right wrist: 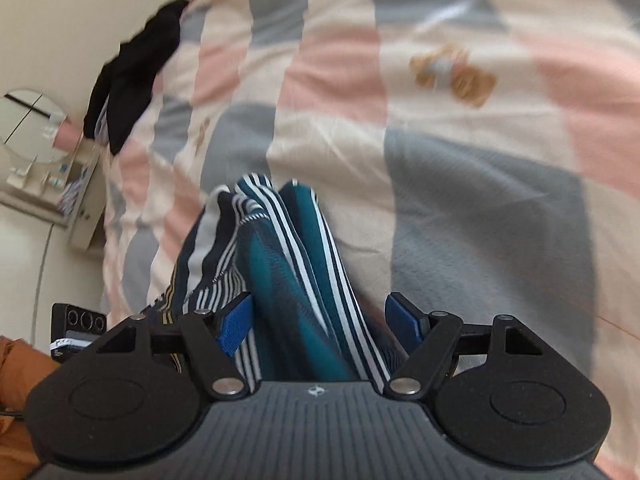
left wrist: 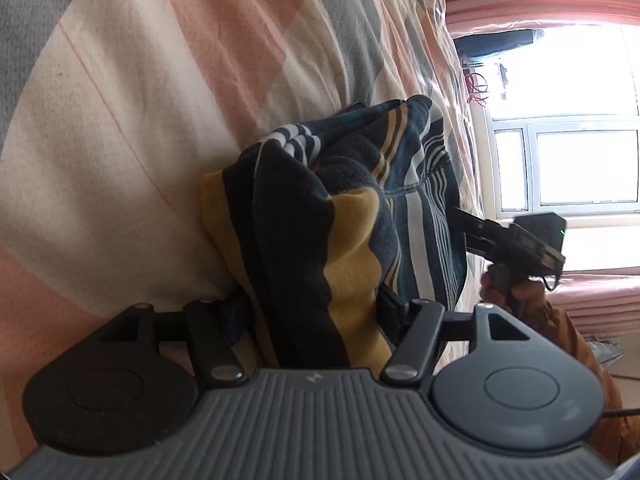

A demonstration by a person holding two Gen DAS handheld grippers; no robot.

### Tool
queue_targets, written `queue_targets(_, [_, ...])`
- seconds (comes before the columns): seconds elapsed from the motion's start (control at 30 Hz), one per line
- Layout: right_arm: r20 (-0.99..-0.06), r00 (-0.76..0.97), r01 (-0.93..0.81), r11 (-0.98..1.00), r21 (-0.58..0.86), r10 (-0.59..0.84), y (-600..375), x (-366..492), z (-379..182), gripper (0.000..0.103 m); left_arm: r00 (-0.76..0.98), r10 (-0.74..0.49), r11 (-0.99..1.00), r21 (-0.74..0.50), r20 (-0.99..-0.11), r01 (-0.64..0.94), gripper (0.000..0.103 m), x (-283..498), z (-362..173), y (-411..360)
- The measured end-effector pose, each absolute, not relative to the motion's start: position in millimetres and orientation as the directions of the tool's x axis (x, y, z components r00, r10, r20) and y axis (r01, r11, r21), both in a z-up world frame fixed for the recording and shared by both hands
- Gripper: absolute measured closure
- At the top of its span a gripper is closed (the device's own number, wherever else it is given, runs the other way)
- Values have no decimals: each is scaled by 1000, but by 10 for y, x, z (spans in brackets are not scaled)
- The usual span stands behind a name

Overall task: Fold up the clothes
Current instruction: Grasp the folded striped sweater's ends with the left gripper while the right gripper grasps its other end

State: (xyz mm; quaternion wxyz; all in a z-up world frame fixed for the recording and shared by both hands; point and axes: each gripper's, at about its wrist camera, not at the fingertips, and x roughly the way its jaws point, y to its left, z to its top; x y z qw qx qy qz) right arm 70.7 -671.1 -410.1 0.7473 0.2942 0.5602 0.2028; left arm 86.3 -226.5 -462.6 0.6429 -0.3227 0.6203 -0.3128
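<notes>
The left gripper (left wrist: 316,312) has a thick bunch of the striped garment (left wrist: 340,208) filling the gap between its jaws; the cloth hides the pads, so I cannot tell whether they pinch it or only stand around it. The right gripper (right wrist: 320,320) is spread: its blue pads (right wrist: 236,326) stand clear on either side of a teal-and-white striped fold (right wrist: 296,264) that runs between them untouched on the right side at least. In the left wrist view the right gripper (left wrist: 472,228) reaches in at the garment's far edge, held by a hand (left wrist: 508,284) in an orange sleeve.

The garment is heaped in loose ridges on the patchwork bedspread (right wrist: 480,200), not laid flat. A black garment (right wrist: 136,68) lies well apart at the bed's edge.

The risk, as I judge it: closing on a bundled ridge would catch several layers at once, so any lift drags the heap instead of one edge, and the fold comes out crooked. If the left hold is slack, the cloth may slip free.
</notes>
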Motion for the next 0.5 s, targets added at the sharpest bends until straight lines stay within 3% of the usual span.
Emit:
queue_targets(0.1, [-665, 222, 48, 673, 738, 713, -6718, 823, -4326, 30, 27, -812, 584, -812, -584, -4, 42, 859, -4649, -2233])
queue_targets(0.2, [-632, 208, 58, 636, 770, 746, -6695, 844, -4424, 39, 21, -820, 572, -820, -572, -8, 43, 854, -4664, -2220])
queue_targets(0.27, [-640, 224, 68, 643, 763, 735, -6658, 812, -4447, 54, 12, -822, 569, -822, -569, -10, 43, 866, -4662, -2216])
queue_targets(0.37, [-674, 289, 39, 694, 718, 680, -6553, 667, -4309, 67, -22, -814, 580, -815, -580, -3, 47, 937, -4621, -2240])
queue_targets(0.5, [-683, 392, 45, 729, 683, 616, -6455, 361, -4027, 73, -92, -797, 590, -802, -596, 88, 54, 1058, -4452, -2324])
